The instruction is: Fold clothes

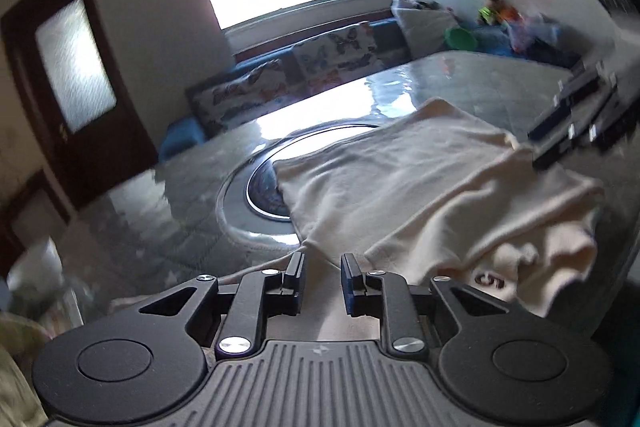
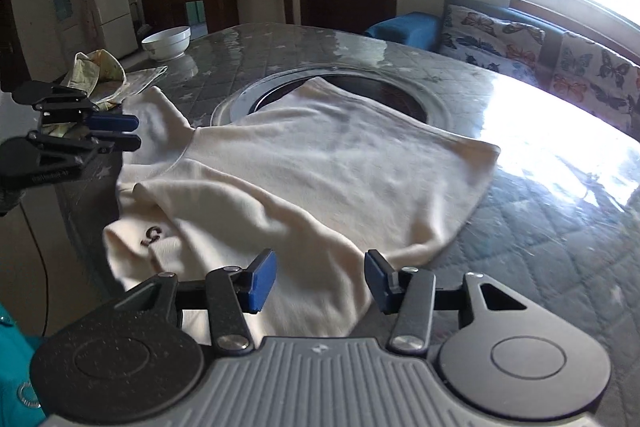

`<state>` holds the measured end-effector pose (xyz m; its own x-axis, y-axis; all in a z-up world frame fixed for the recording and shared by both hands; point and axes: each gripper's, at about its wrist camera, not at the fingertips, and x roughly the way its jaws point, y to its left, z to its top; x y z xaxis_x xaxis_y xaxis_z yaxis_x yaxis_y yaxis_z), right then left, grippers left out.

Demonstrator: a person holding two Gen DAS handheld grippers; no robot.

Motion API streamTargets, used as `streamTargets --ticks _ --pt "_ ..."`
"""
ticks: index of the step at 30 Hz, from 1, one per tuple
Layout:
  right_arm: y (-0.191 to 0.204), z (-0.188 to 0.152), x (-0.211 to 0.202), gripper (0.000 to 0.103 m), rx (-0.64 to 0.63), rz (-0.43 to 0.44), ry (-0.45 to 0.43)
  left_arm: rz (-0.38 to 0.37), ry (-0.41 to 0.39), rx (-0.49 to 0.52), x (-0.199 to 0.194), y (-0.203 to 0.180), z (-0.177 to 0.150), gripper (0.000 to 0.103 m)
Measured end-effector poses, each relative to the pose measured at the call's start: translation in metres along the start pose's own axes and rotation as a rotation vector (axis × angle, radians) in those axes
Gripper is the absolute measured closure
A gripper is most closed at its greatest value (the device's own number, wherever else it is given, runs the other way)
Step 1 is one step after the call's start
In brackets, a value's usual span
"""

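Note:
A cream shirt point(image 1: 420, 187) point(image 2: 320, 163) lies spread on the grey quilted table point(image 2: 540, 247), one side folded over, with a dark mark point(image 2: 152, 235) near the front edge. My left gripper point(image 1: 323, 267) point(image 2: 134, 133) hovers over the shirt's near corner at the table's left edge. Its jaws stand a little apart, with cloth below them but not pinched. My right gripper point(image 2: 320, 269) stands open just above the shirt's near hem with nothing held. In the left wrist view the right gripper point(image 1: 572, 131) is blurred over the shirt's far right side.
A round metal-rimmed inset point(image 2: 240, 99) sits in the table's middle, partly under the shirt. A white bowl point(image 2: 166, 43) and a crumpled patterned cloth point(image 2: 100, 71) lie at the far left. A sofa with butterfly cushions point(image 2: 520, 43) runs behind the table under the window.

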<state>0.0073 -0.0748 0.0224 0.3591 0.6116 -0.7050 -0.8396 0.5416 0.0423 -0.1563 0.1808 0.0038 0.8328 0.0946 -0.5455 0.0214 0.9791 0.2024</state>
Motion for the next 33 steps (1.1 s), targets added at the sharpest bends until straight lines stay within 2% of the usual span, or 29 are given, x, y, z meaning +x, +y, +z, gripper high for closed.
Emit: streamTargets --ticks 2,4,11,15,17,19,21,27,30,33 --pt "0.0 0.0 0.006 0.054 0.004 0.004 0.003 -0.029 0.015 -0.086 0.003 0.006 0.005 0.081" --pt "-0.001 0.0 0.01 0.054 0.015 0.007 0.003 -0.053 0.024 -0.118 0.01 0.004 0.009 0.081" --pt "-0.006 0.001 0.011 0.055 0.036 0.0 -0.006 -0.126 0.089 -0.057 0.05 -0.018 0.014 0.081" --pt "-0.007 0.0 0.012 0.055 0.036 0.003 -0.006 -0.123 0.127 -0.048 0.061 -0.02 0.011 0.075" --pt "-0.007 -0.001 0.014 0.054 0.035 0.003 -0.004 -0.128 0.124 -0.043 0.06 -0.02 0.01 0.076" --pt "-0.007 -0.001 0.015 0.054 0.031 0.002 -0.004 -0.118 0.106 -0.019 0.057 -0.023 0.011 0.092" --pt "-0.006 -0.002 0.016 0.054 0.029 0.002 -0.005 -0.09 0.073 0.008 0.051 -0.026 0.012 0.097" --pt "-0.004 -0.005 0.018 0.054 0.013 -0.013 -0.014 0.05 -0.091 0.12 0.03 -0.036 0.018 0.097" --pt "-0.003 -0.004 0.019 0.054 0.009 -0.013 -0.022 0.049 -0.031 0.124 0.039 -0.035 0.013 0.086" --pt "-0.003 -0.002 0.015 0.054 0.008 -0.011 -0.036 0.061 -0.01 0.061 0.04 -0.026 0.012 0.086"
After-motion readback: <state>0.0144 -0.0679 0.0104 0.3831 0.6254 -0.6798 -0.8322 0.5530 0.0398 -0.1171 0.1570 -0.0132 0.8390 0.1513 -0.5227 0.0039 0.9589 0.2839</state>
